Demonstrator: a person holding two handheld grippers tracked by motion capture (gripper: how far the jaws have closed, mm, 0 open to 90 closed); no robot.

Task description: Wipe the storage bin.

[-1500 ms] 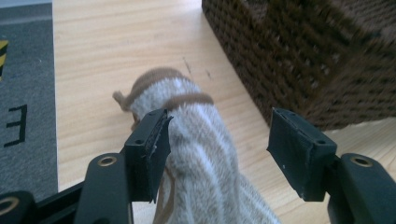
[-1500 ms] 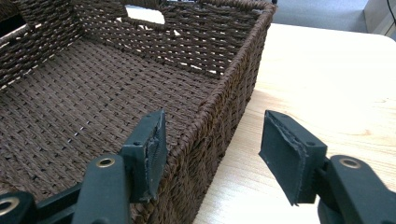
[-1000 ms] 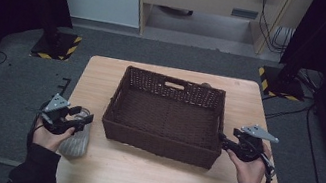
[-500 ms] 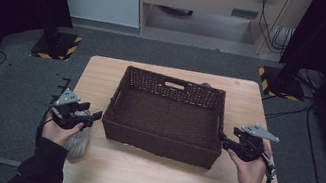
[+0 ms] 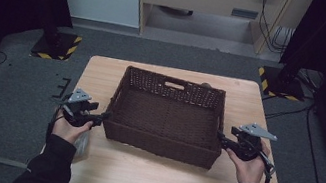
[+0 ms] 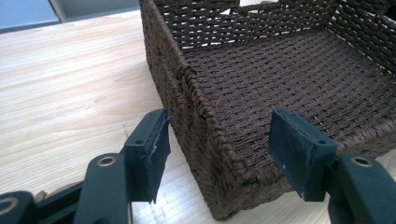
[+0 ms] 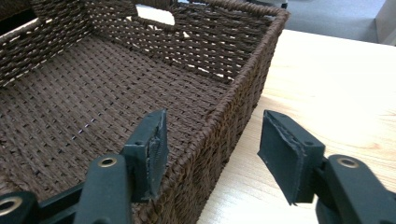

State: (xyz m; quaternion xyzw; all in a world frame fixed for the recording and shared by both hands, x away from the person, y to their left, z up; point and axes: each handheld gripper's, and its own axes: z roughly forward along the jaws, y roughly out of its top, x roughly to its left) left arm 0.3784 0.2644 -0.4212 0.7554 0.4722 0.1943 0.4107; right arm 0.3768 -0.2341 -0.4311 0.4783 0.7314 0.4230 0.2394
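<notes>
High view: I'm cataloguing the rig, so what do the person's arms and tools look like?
Black long sleeves, bare hands. The left tool and right tool are black with two flat ridged pads, brass-coloured rivets, and a grey three-cornered plate on top. A black cable trails from the right one.

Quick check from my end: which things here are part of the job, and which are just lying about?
In the job:
- wicker basket
- left tongs, open astride its left wall
- right tongs, open astride its right wall

Lying about:
- pale object beside the left hand, unclear what
- small item behind the basket
</notes>
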